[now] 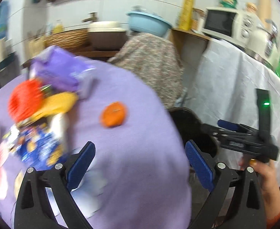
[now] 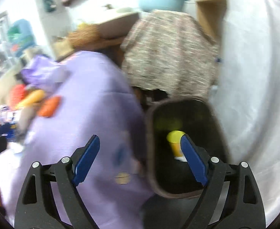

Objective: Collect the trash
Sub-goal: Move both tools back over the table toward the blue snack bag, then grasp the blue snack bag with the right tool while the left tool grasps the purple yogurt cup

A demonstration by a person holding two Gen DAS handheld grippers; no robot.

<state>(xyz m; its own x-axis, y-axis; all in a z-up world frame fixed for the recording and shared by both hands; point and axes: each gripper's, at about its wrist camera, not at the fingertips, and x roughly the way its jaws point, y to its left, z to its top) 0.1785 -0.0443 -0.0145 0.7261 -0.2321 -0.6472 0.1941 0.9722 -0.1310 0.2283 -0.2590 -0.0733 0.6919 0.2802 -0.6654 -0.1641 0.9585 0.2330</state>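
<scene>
Item: left claw [image 1: 140, 164]. Blue pads spread wide, nothing between them; it hangs over the lilac-covered counter [image 1: 132, 171].

Item: right claw [image 2: 140, 160]. Pads wide apart and empty, above the dark bin [image 2: 212, 133], which stands off the counter's edge at its 3 o'clock.

Item: yellow cup [image 2: 175, 143]. Lies inside the bin, so one piece looks already dropped.

Item: trash left on the counter. Orange lid [image 1: 113, 114] lies alone at 12 o'clock of the left claw; a blurred heap with a red piece [image 1: 26, 100] and blue wrapper [image 1: 40, 148] sits at 10 o'clock.

Step judged: between drops. Next move calls for reaching to the lid or heap, pads kept wide until they straddle a piece.
</scene>
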